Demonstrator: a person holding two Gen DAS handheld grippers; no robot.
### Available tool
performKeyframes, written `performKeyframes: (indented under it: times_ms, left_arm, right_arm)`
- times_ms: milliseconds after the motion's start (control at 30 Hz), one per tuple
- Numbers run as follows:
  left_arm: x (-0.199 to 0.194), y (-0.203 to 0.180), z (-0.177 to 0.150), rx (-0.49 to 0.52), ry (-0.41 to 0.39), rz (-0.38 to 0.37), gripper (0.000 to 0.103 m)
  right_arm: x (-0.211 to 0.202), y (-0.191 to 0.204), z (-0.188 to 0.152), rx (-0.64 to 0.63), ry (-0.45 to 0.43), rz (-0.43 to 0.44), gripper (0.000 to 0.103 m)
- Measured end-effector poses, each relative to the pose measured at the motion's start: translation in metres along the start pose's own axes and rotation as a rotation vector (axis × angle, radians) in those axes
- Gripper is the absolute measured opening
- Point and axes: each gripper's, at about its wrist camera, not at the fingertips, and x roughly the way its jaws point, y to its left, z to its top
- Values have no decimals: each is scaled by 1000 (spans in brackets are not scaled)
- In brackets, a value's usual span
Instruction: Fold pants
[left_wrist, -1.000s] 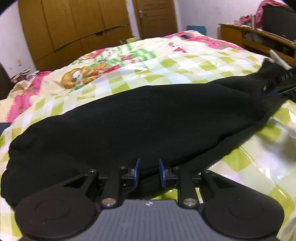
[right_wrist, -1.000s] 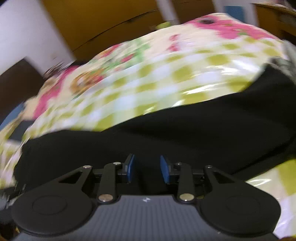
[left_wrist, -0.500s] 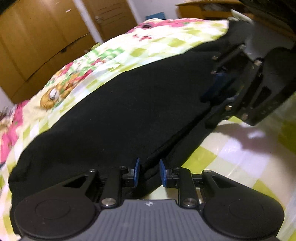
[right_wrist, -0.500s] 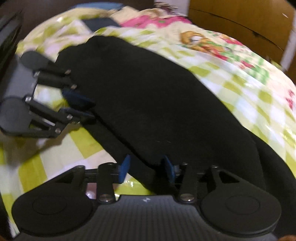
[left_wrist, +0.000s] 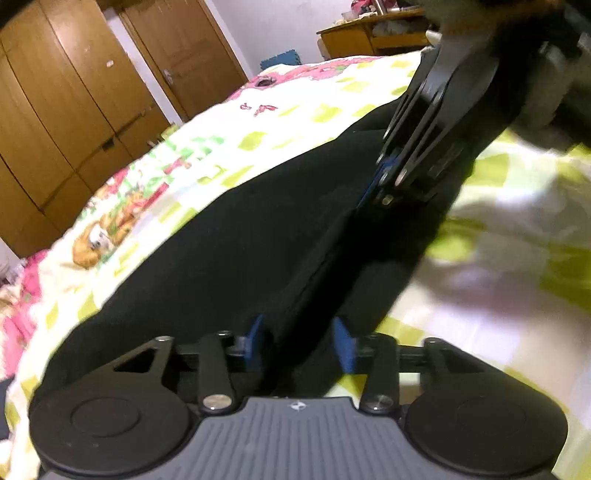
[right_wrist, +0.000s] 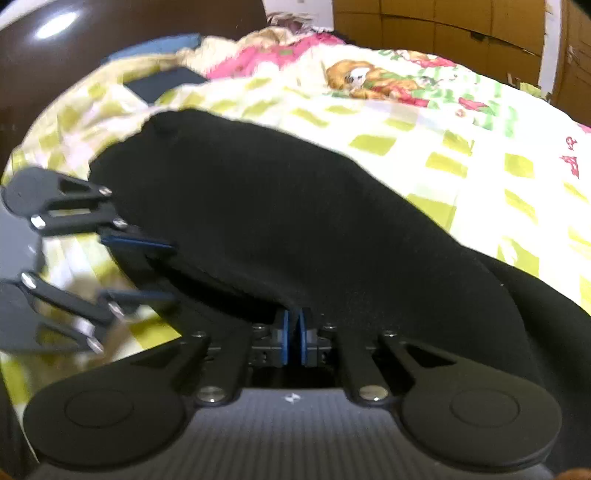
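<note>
Lying flat across the bed (right_wrist: 480, 147), the black pants (right_wrist: 295, 221) show as a long, matte dark shape, one fold ridge along the near edge. Left claw (left_wrist: 301, 341): jaws opening, spread astride that edge, pads not pressing. Right claw (right_wrist: 293, 341): pressed together, pinching the pants' edge. Beyond the pants: checked floral bedspread, wooden wardrobe (left_wrist: 74, 110), door (left_wrist: 177, 55), desk (left_wrist: 369, 37). Pink writing on the bedspread is unreadable.
</note>
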Motion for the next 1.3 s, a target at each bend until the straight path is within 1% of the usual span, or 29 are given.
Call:
performKeyframes:
  times_ms: [67, 100, 133, 167, 267, 367, 433, 500, 567, 600, 633, 733, 800, 867, 900, 933, 967, 1000, 1033, 1067, 1100, 1167, 1233, 1300]
  left_arm:
    - [14, -4, -1, 34, 13, 50, 57]
    - [19, -4, -1, 35, 29, 65, 53]
    - [23, -2, -1, 22, 45, 71, 34]
    - [24, 2, 0, -5, 64, 58, 23]
    - [10, 6, -4, -31, 64, 48, 23]
    - [6, -1, -15, 4, 99, 62, 25]
    - [12, -8, -20, 35, 117, 97, 27]
    - [11, -9, -18, 30, 123, 107, 27]
    - [8, -7, -18, 25, 131, 103, 27]
    - [8, -6, -19, 24, 138, 101, 27]
    - [7, -4, -21, 21, 144, 102, 27]
    - [1, 3, -22, -14, 145, 116, 31]
    - [-5, 7, -24, -45, 142, 144, 33]
    - [-6, 15, -29, -64, 156, 183, 38]
    - [-5, 20, -33, -72, 171, 193, 38]
    - [-2, 25, -39, -88, 202, 203, 39]
    - [1, 31, -46, -111, 236, 214, 39]
    - [1, 37, -54, -144, 259, 224, 39]
    - [-5, 43, -60, -181, 260, 228, 38]
    - [-13, 50, -64, -217, 254, 225, 38]
    - [-22, 56, -68, -248, 245, 227, 38]
    - [-38, 74, -75, -318, 227, 236, 38]
    - [-46, 99, -84, -385, 217, 284, 40]
    - [-50, 125, -98, -454, 205, 333, 45]
  right_arm:
    - [-8, 5, 1, -5, -4, 12, 6]
    - [-11, 7, 0, -7, -2, 21, 6]
    - [-11, 10, 1, -7, 3, 30, 6]
    - [-12, 13, 0, -8, 8, 40, 6]
    - [-14, 21, -7, 2, 25, 65, 6]
    - [-3, 28, -15, -10, 41, 70, 7]
    - [15, 22, -21, 37, 81, 65, 11]
    - [15, 17, -21, 90, 58, 70, 14]
    - [-1, 14, -20, 102, 17, 79, 15]
    - [-11, 10, -21, 113, 7, 79, 20]
    - [-19, 6, -22, 127, -3, 75, 20]
    - [-35, -13, -20, 189, -38, 50, 21]
    - [-32, -23, -14, 223, -54, 34, 24]
    - [-24, -25, -6, 204, -74, 19, 24]
    - [-18, -24, 0, 182, -85, 21, 24]
    - [-11, -24, 6, 167, -90, 20, 24]
    - [-2, -24, 13, 162, -89, 14, 29]
    - [5, -26, 18, 174, -74, 7, 31]
    - [12, -27, 26, 190, -57, 13, 32]
    - [15, -25, 32, 189, -67, 40, 33]
    - [16, -23, 42, 181, -90, 78, 33]
    - [25, -14, 65, 159, -119, 126, 33]
    - [43, 1, 89, 130, -130, 211, 34]
    - [68, 28, 109, 96, -118, 272, 38]
